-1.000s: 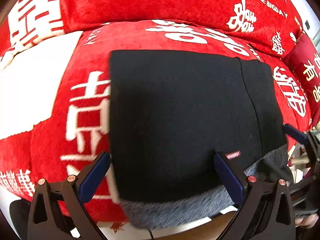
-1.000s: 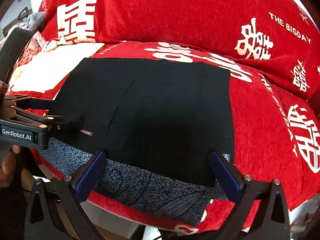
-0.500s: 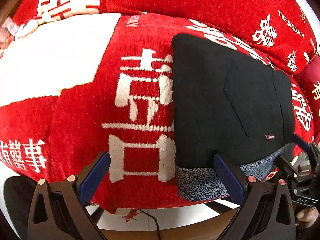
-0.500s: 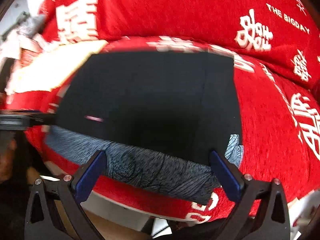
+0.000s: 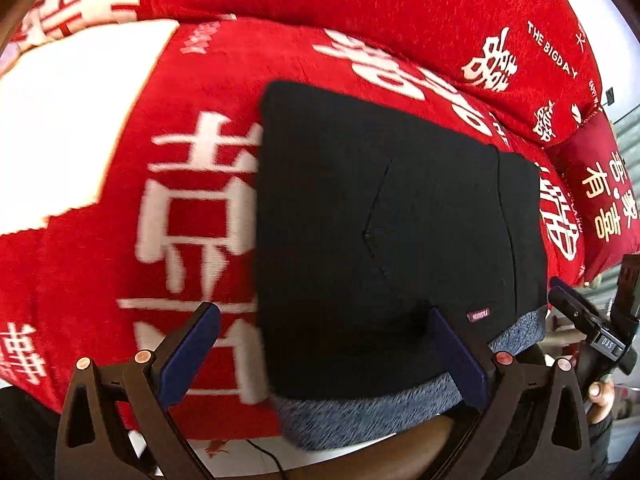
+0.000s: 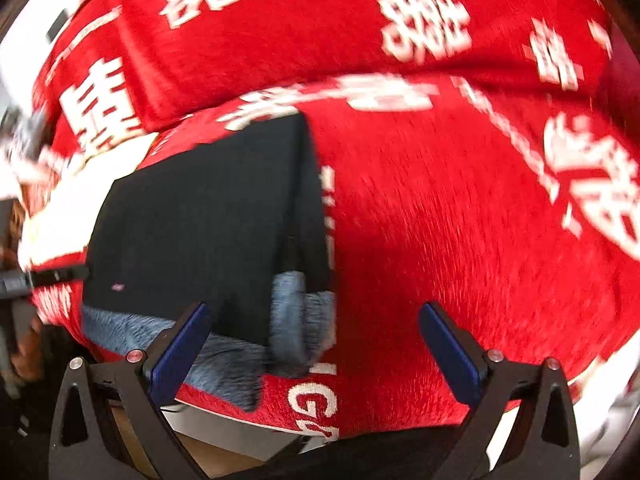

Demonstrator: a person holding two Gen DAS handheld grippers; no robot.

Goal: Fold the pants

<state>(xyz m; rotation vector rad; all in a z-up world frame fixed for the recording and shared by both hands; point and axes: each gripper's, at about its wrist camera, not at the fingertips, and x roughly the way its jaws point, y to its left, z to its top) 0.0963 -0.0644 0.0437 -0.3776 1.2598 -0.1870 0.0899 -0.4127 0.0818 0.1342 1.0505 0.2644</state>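
Observation:
The black pants (image 5: 384,232) lie folded into a flat rectangle on the red sofa seat (image 5: 192,208), with grey fleece lining (image 5: 360,416) showing along the near edge over the seat front. My left gripper (image 5: 320,356) is open and empty, just in front of the fold's near left corner. The right wrist view shows the same pants (image 6: 208,220) at left, with lining (image 6: 300,320) curled at the near right corner. My right gripper (image 6: 316,352) is open and empty, its left finger over the lining. It also shows at the far right of the left wrist view (image 5: 588,328).
The sofa's red back cushion (image 5: 360,8) with white characters rises behind the seat. A white patch (image 5: 68,112) of the cover lies left of the pants. A dark red pillow (image 5: 600,192) sits at the right end. Floor and a cable (image 5: 264,456) show below the seat front.
Both grippers stayed open and empty. The left view swung left then partly back toward the pants. The right view swung right, so the pants now sit at its left.

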